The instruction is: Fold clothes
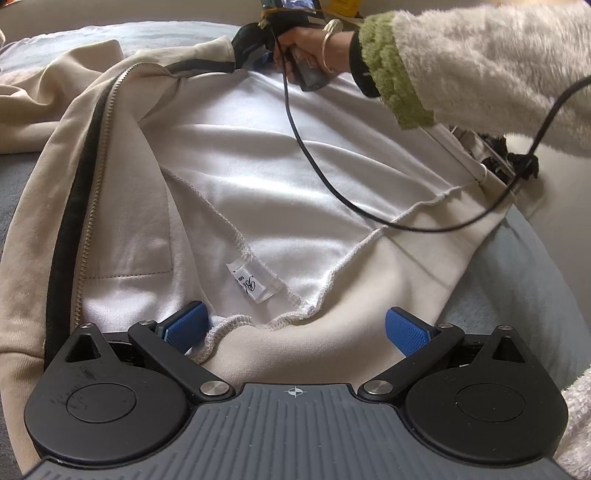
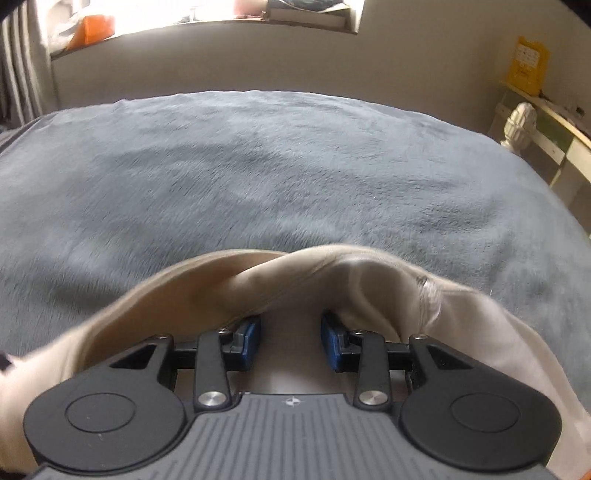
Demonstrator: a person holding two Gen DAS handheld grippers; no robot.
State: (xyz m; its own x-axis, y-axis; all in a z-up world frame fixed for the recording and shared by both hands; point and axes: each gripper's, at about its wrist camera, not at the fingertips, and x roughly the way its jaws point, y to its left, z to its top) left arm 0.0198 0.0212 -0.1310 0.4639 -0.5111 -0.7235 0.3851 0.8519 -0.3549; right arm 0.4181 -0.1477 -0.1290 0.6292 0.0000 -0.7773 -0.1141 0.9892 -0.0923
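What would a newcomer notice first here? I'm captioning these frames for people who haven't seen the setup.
A cream zip-up jacket lies opened on the grey blanket, white lining and label showing. The left gripper gapes over its near hem; at the far edge the right gripper has cream fabric bunched around its fingers.

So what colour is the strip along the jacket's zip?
Black, running beside the zip on the cream jacket; clearest in the left wrist view.

A bedroom in a home: a bed [image 2: 295, 177] under a grey plush blanket fills the view, with a plain wall [image 2: 258, 59] behind it, a bright window sill [image 2: 207, 20] holding clutter, a curtain [image 2: 20, 66] at the left, and a side shelf [image 2: 546, 110] with a white figurine [image 2: 519, 125] and a yellow box [image 2: 530, 68]
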